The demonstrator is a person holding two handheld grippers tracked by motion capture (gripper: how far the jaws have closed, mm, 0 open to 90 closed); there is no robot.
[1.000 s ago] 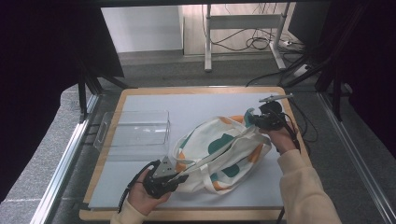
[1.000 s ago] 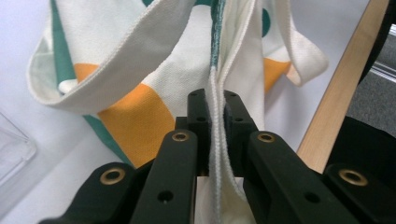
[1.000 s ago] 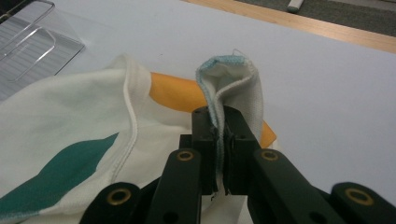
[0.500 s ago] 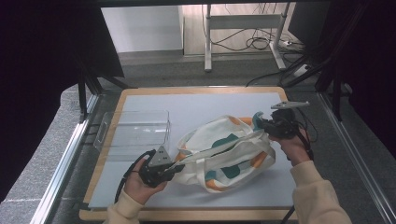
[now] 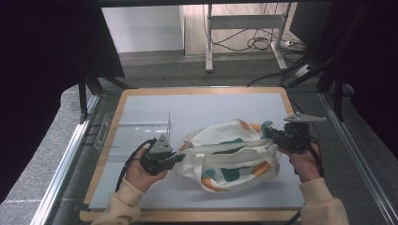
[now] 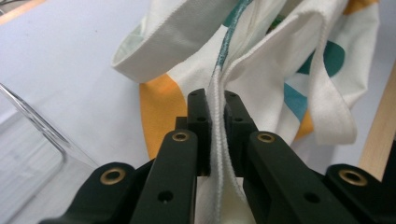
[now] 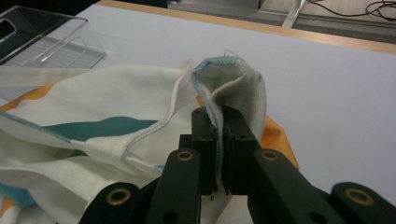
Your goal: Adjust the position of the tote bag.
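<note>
Tote bag (image 5: 230, 152), cream cloth w/ teal + orange patches, lies crumpled on the near-right part of the pale grey mat (image 5: 206, 105), stretched betw. my two grippers. My left gripper (image 5: 174, 158) is at the bag's left end, jaws closed tight on a doubled fold of the white hem; in the left gripper view the cloth runs straight up betw. the pads (image 6: 200, 126), w/ a loose white strap (image 6: 327, 102) hanging to the right of it. My right gripper (image 5: 271, 136) is at the bag's far-right corner, jaws pinched on the teal-stitched edge (image 7: 219, 88), which stands up in a small fold above them in the right gripper view. Clear plastic tray (image 5: 136, 129) sits on the mat's left side, just far-left of my left hand (image 5: 141, 171), apart from the bag. Mat covers a wooden board (image 5: 197, 90) w/ its light rim showing all round; metal rails (image 5: 65, 159) run along both sides. Beyond the far edge: grey floor, a white table frame (image 5: 244, 28), a tangle of cables (image 5: 263, 42). Black curtains (image 5: 42, 70) close in left + right.
</note>
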